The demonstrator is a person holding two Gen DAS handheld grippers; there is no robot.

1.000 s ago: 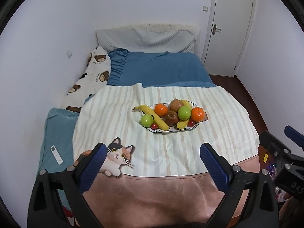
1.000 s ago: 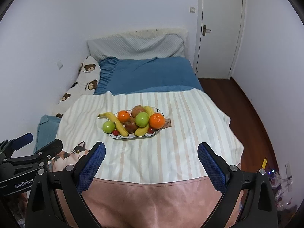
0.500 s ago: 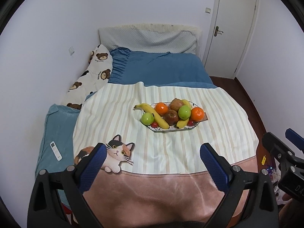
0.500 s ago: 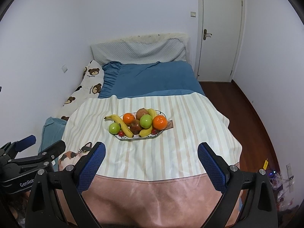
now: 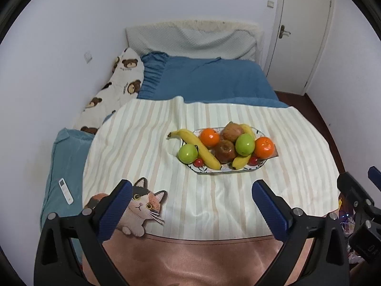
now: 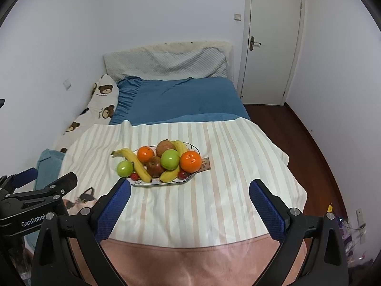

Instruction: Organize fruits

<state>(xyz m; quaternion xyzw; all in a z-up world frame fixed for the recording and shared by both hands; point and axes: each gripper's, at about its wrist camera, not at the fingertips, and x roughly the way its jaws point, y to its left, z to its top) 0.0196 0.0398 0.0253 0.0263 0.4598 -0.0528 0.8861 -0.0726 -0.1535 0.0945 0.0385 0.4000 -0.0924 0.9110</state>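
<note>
Bed fills both views; striped blanket spread over the near half, blue sheet behind. Plate sits mid-blanket, well ahead of both tongs, nothing gripped.

Left gripper and right gripper: both released, jaws wide apart, empty, hovering over the near blanket edge.

Risks, as I read it:
- Plate rests on soft bedding, so any downward push on one fruit could tip it and spill the pile.
- Fruit is stacked and touching. Pulling a lower piece likely rolls the round ones off onto the blanket.
- Long banana overhangs the plate's left rim, easy to knock loose.
- Round, smooth fruit could squirt out of flat pads if grabbed off-centre.

Contents, big to small: long banana lying diagonally; second banana at front, a third at the back, mostly hidden; two brownish fruits, kind unclear; two green apples, one at the left edge by the long banana; two oranges; two small red fruits at the front rim.
</note>
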